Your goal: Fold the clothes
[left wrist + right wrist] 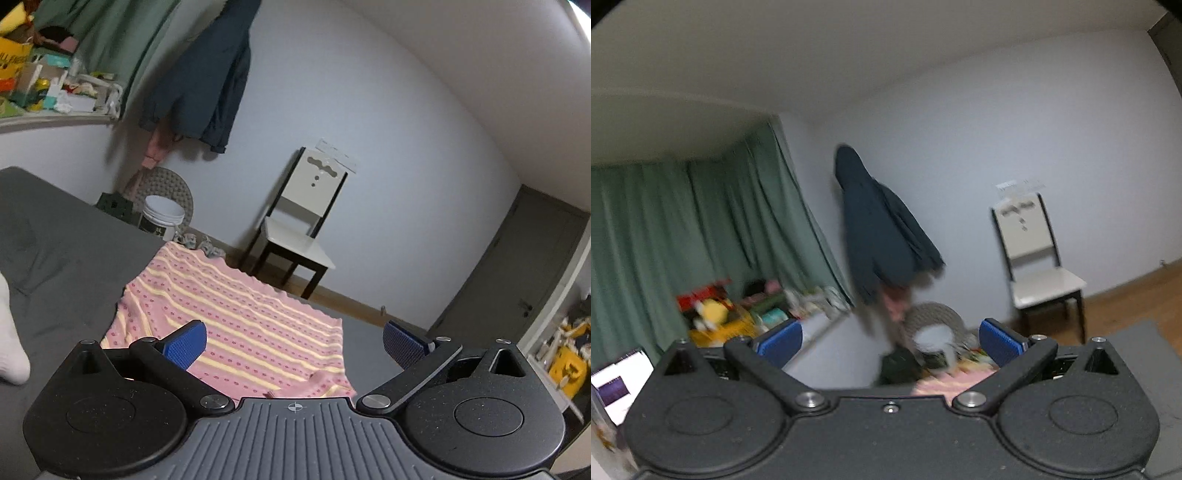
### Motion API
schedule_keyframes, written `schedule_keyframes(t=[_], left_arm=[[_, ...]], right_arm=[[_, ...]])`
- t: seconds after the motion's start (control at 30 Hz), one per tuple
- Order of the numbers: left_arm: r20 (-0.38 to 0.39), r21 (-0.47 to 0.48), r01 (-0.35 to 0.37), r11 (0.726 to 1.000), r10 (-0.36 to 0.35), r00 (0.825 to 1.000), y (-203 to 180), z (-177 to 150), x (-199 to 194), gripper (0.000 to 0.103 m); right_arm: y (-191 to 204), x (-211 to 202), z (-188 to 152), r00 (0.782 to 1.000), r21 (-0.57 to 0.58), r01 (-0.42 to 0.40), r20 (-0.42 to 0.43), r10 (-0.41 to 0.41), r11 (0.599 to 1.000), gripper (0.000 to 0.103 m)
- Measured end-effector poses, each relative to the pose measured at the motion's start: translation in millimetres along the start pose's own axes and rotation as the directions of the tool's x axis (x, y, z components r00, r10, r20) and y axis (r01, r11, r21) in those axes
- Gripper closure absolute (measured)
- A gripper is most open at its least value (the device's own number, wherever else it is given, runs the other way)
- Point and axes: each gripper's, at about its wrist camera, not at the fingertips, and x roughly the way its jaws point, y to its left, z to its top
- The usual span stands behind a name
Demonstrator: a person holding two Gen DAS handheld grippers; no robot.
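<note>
The pink top (236, 325), striped in pale yellow w/ small red dots, lies spread nearly flat on the grey bed (62, 258), just ahead of the left gripper (293, 345). Its far hem is wavy, and a sleeve or side panel is tucked in at the near left. It looks like a thin knit: light, soft, floppy, prob. a bit stretchy, so it should drape and sag when lifted rather than hold shape. Not fragile, not slippery on the bed sheet. Best hold is likely at an edge or corner, e.g. the near right corner or the near left sleeve edge, pinching one layer and drawing it across; a grab mid-panel would only bunch it.

The left gripper hangs above the top's near edge, jaws wide apart, nothing between the blue pads (186, 343). The right gripper (890, 343) is also spread wide and empty, aimed higher toward the room; only a blurred bit of the pink top (945, 380) shows low in its view.

Beyond the bed: a white-seated chair (299, 243) against the far wall, a dark jacket (207, 85) hanging, green curtains (683, 236) to the left. A white sock (11, 332) shows at the left edge.
</note>
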Motion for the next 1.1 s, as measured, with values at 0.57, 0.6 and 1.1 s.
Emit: schedule_keyframes(t=[0.57, 0.6, 1.1], left_arm=[[0.046, 0.476, 0.052, 0.878, -0.084, 0.995, -106, 32, 14, 0.001], [0.014, 0.518, 0.09, 0.851, -0.113, 0.994, -118, 16, 34, 0.001], [-0.334, 0.904, 0.345, 0.251, -0.087, 0.939, -179, -171, 174, 0.001]], right_arm=[[-162, 78, -44, 0.998, 0.305, -0.052, 0.046, 0.04, 0.951, 0.0], [-179, 92, -48, 0.999, 0.31, -0.014, 0.035, 0.004, 0.951, 0.0], [-414, 233, -214, 0.966, 0.515, 0.029, -0.236, 0.109, 0.857, 0.0]])
